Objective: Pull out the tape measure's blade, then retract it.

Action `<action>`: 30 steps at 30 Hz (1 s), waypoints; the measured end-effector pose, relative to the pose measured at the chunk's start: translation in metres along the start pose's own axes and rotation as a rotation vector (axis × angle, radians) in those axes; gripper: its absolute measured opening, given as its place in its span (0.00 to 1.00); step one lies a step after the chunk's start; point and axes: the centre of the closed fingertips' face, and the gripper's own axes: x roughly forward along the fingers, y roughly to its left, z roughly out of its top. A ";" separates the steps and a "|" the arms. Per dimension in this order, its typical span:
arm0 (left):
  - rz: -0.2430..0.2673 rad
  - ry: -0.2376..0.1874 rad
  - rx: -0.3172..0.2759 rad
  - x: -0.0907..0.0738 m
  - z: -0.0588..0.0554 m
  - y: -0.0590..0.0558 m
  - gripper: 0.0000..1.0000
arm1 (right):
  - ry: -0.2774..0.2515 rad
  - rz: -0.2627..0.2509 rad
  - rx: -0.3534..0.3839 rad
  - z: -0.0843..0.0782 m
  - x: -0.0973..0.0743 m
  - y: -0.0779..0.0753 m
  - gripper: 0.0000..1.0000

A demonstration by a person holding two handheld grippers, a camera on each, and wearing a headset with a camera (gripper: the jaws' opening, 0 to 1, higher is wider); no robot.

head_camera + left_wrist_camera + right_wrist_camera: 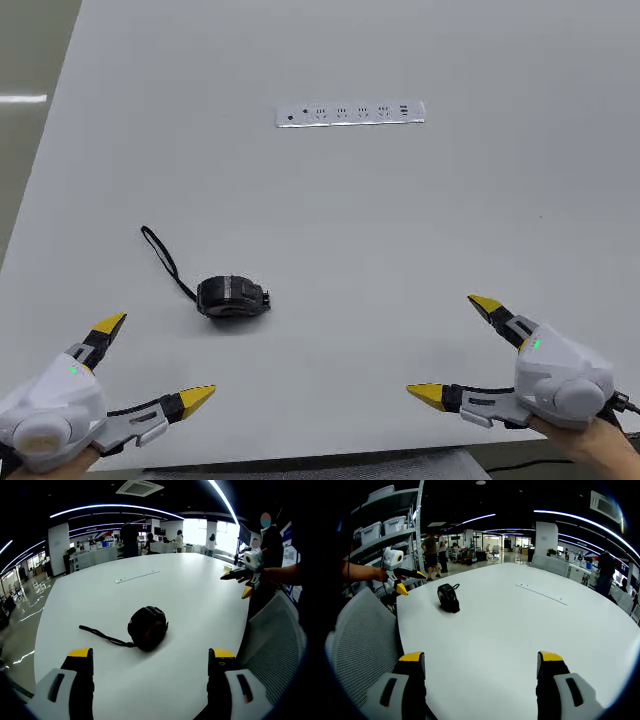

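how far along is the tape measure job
Nothing looks done: the tape measure lies on the table, blade in. Nothing in hand: the left gripper and right gripper hover open, apart from it. To do: grasp, pull out, retract.

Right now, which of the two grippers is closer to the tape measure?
The left gripper: the tape measure lies just ahead of its open jaws, while the right gripper is farther off across the table.
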 end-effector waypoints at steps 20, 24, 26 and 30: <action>-0.052 0.028 0.067 0.005 0.007 0.003 0.84 | -0.008 0.057 -0.061 0.007 0.001 -0.004 0.85; -0.064 0.030 0.085 0.007 0.010 0.006 0.82 | -0.009 0.074 -0.074 0.008 0.003 -0.004 0.84; -0.073 0.033 0.094 0.009 0.011 0.007 0.81 | -0.003 0.085 -0.080 0.008 0.005 -0.004 0.84; -0.089 0.046 0.119 0.011 0.011 0.009 0.79 | 0.001 0.100 -0.101 0.010 0.007 -0.005 0.83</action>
